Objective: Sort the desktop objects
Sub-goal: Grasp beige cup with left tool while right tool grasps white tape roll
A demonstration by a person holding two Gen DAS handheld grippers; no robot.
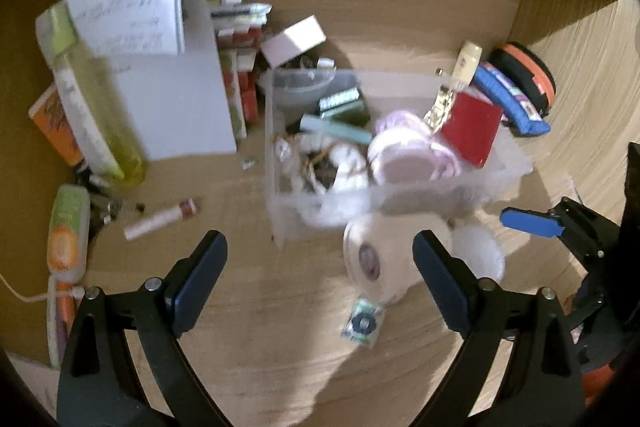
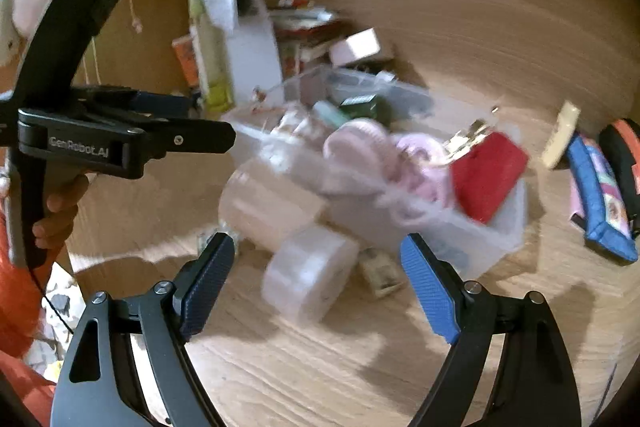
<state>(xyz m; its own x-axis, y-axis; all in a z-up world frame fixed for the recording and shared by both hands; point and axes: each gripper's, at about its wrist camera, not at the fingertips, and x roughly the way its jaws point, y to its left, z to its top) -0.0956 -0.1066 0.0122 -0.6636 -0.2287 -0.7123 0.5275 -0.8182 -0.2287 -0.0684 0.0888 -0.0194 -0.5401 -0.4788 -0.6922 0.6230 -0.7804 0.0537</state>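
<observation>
- Centre frame on the desk (image 1: 280,327): clear bin (image 1: 400,199), crammed full; tape roll (image 2: 310,273) lies just before it.
- Left gripper (image 1: 320,275) and right gripper (image 2: 316,277): jaws spread, empty.
- Roll looks light, stiff, likely slick; pinch across its flat faces.

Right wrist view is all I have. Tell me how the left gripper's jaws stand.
Observer: The left gripper is wide open, with nothing between its pads.
Operator: Now report what lies loose to the left of those jaws.
Observer: A slim pink-and-white stick lies flat on the desk, apart from the clear bin.
Operator: Go further left and name the next thing.
Observer: A green-and-orange tube lies near the left border of that view, with a white cable just below it.
</observation>
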